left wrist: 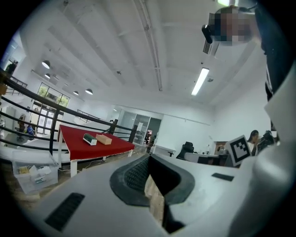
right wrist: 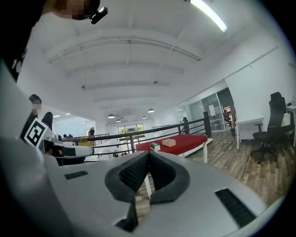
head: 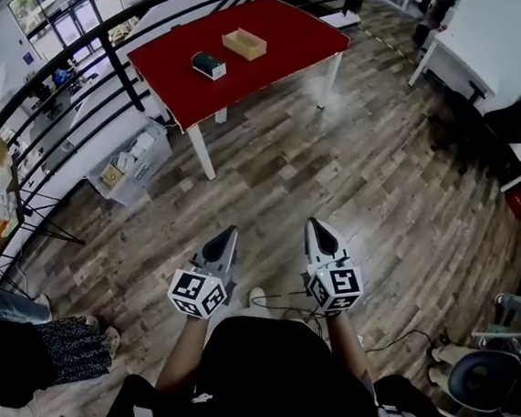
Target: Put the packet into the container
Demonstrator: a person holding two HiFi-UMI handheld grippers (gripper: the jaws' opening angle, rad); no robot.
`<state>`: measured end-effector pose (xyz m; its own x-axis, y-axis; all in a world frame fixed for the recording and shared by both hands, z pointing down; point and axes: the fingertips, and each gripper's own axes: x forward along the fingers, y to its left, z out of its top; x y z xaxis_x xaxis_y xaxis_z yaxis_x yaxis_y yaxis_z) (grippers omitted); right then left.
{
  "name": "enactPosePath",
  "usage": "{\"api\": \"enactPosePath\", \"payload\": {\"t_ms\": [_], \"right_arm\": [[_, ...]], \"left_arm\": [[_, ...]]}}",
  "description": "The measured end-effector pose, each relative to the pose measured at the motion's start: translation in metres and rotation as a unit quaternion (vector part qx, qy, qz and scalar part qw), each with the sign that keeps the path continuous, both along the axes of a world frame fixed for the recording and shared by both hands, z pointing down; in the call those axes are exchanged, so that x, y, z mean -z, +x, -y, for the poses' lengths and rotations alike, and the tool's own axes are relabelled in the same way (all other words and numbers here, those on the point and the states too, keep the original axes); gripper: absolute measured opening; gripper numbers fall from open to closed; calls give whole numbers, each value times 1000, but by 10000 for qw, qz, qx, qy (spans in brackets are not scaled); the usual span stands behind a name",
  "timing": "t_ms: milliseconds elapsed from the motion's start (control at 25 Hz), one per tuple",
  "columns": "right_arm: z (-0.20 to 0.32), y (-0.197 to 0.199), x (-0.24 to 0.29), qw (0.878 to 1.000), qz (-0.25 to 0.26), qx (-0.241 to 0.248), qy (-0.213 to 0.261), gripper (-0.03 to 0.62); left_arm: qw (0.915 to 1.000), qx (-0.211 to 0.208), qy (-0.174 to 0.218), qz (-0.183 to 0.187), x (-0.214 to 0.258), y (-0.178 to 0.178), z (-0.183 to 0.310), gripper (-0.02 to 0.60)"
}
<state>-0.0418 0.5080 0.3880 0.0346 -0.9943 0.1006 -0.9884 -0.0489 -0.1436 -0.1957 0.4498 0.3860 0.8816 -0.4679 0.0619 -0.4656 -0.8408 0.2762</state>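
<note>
A dark green and white packet point(head: 209, 65) lies on the red table point(head: 273, 33) far ahead, and a shallow tan container point(head: 245, 43) sits just right of it. The left gripper view shows the packet point(left wrist: 89, 139) and the container point(left wrist: 104, 139) small at mid-left. The right gripper view has the packet point(right wrist: 155, 146) and the container point(right wrist: 169, 142) small at centre. My left gripper point(head: 228, 237) and right gripper point(head: 314, 227) are held close to my body over the wood floor, well short of the table. Both are shut, tips together, with nothing in them.
A black railing point(head: 72, 63) runs behind and left of the table. A clear bin point(head: 132, 162) of items stands on the floor by the table's left leg. People stand at lower left point(head: 22, 350). Desks and chairs point(head: 471, 109) line the right side.
</note>
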Motion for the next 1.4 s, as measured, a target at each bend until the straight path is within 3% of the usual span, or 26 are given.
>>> {"api": "enactPosePath", "payload": {"t_ms": [640,880,1200,1400], "right_arm": [[144,63,-21,9998,26,-167,-76,20],[223,116,-24,9999,1,-108,-48,20],[365,197,-22,9992,14,376,-123,20],[437,245,-16,9981,58,603,-83,20]], "left_arm": [[9998,-98,-144,91,-24,59,145,0],[9998,-145,-128,61,-28,115,213,0],[9997,204,-165,13,-19,201,350,0],[9992,375,-122,102,-14,249,408,0]]}}
